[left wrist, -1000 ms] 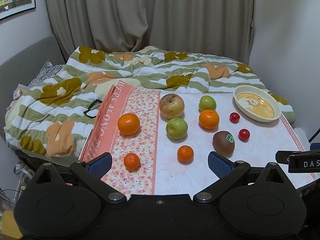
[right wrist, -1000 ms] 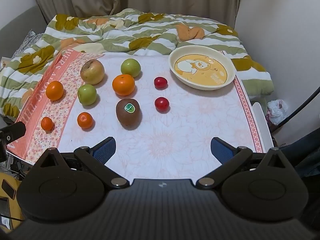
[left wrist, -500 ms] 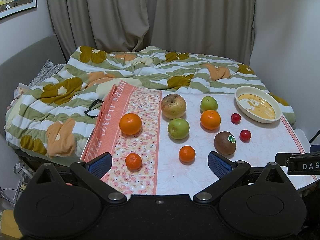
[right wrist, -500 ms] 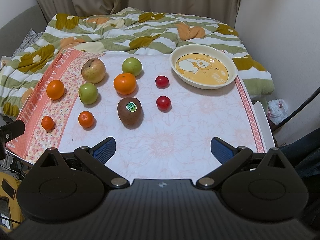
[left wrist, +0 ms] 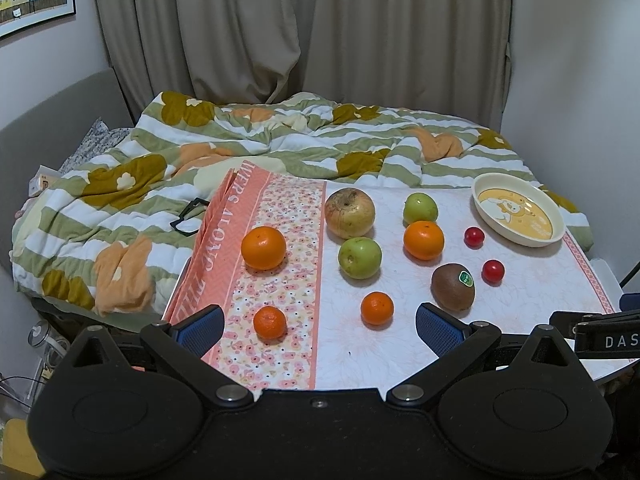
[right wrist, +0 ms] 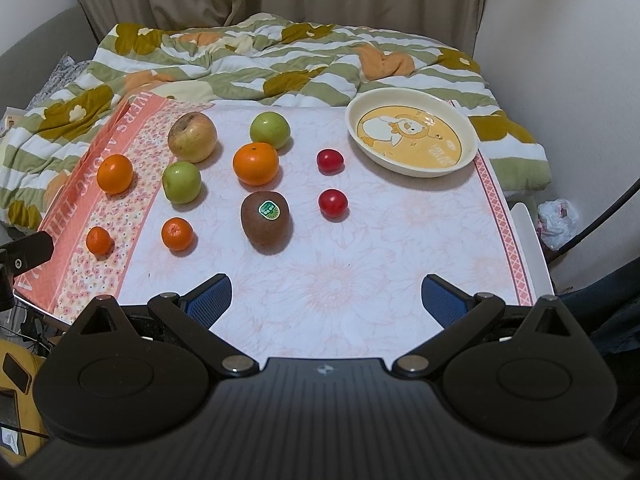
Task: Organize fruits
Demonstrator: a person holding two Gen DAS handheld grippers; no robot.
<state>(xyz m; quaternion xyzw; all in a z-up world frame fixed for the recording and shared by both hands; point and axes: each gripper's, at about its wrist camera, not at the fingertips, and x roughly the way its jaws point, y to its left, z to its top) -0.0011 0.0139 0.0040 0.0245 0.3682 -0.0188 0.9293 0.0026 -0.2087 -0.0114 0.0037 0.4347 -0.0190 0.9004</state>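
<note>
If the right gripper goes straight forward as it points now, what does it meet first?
Probably nothing soon: ahead of the open right gripper lies bare tablecloth. The kiwi and nearer cherry tomato sit left of centre; depth is unclear.

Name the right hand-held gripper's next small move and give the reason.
Probably advance the open right hand-held gripper toward the brown stickered kiwi. It is the nearest fruit ahead, nothing is held, and the cream cartoon-print dish holds nothing.

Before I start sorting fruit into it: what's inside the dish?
No fruit. The dish holds nothing; only its printed cartoon and yellow base show. All the fruit lies outside it on the tablecloth. Nothing covers its inside.
</note>
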